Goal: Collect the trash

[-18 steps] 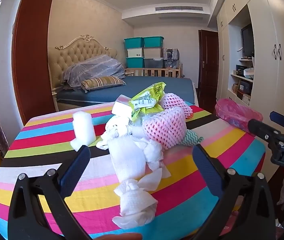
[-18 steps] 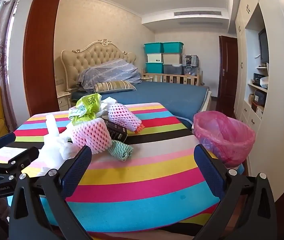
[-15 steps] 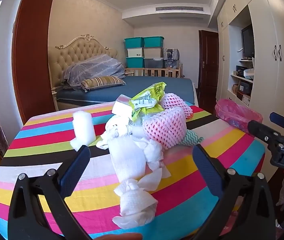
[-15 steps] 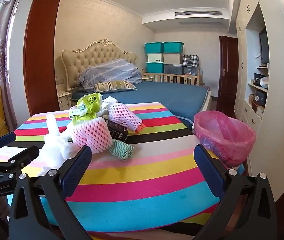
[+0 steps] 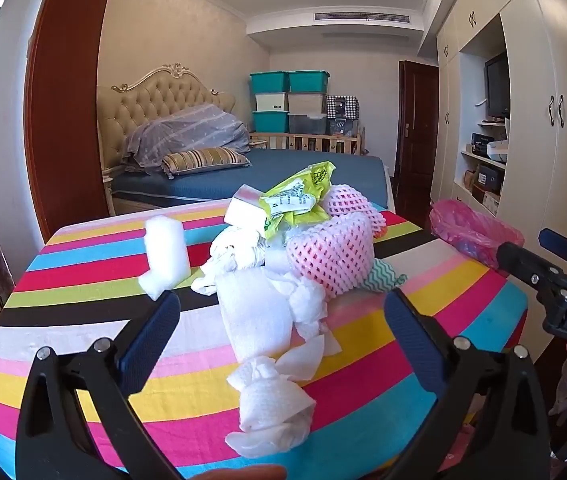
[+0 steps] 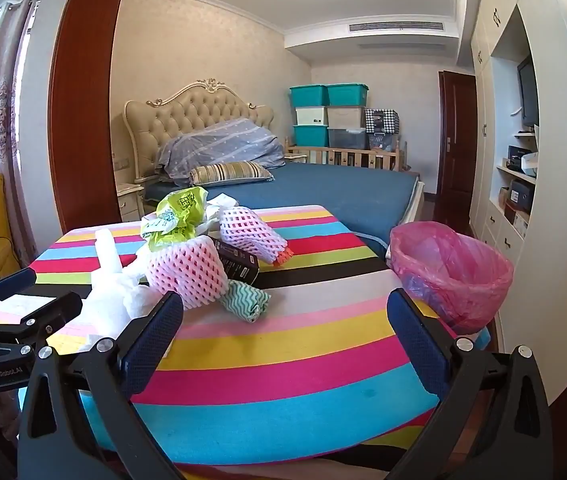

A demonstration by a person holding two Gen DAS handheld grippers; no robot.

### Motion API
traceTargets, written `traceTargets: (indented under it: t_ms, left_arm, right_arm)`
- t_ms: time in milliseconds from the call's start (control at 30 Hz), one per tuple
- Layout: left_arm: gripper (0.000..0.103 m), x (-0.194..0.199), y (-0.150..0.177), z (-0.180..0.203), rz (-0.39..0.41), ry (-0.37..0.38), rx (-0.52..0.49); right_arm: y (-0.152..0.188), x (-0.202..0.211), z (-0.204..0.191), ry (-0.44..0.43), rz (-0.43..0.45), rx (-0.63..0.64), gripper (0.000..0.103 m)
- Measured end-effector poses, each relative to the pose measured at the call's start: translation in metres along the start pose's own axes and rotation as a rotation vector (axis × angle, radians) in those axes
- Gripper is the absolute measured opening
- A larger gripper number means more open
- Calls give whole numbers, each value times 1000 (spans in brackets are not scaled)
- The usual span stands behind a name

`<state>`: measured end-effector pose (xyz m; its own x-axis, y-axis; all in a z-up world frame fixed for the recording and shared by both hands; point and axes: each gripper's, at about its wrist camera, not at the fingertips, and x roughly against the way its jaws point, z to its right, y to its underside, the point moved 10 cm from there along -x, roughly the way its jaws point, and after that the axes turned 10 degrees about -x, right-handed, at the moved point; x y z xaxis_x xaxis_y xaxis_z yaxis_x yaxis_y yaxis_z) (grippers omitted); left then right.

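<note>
Left wrist view: the left gripper (image 5: 281,334) is hanging over the striped surface (image 5: 83,292), fingers spread fully and holding nothing; the crumpled tissue (image 5: 271,404) is lying just ahead between them.
Trash pile: tissues, a pink foam net (image 5: 333,254) and a green wrapper (image 5: 297,198) are sitting heaped mid-surface.
Right wrist view: the right gripper (image 6: 285,340) is also gaping wide and empty, well short of the pile.
Bin: the pink-lined bin (image 6: 449,270) is waiting at the surface's right edge.
Change: nothing is shifting from a moment ago; collecting is yet to begin.
</note>
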<state>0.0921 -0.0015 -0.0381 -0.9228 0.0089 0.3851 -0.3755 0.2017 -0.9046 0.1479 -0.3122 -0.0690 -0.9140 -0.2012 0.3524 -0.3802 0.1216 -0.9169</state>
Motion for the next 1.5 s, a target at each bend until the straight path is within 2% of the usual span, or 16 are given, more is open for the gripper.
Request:
traceTargets:
  t_ms: [1500]
  left_arm:
    - [99, -3, 3, -3, -11, 10, 21]
  right_arm:
    - [4, 2, 0, -11, -7, -5, 96]
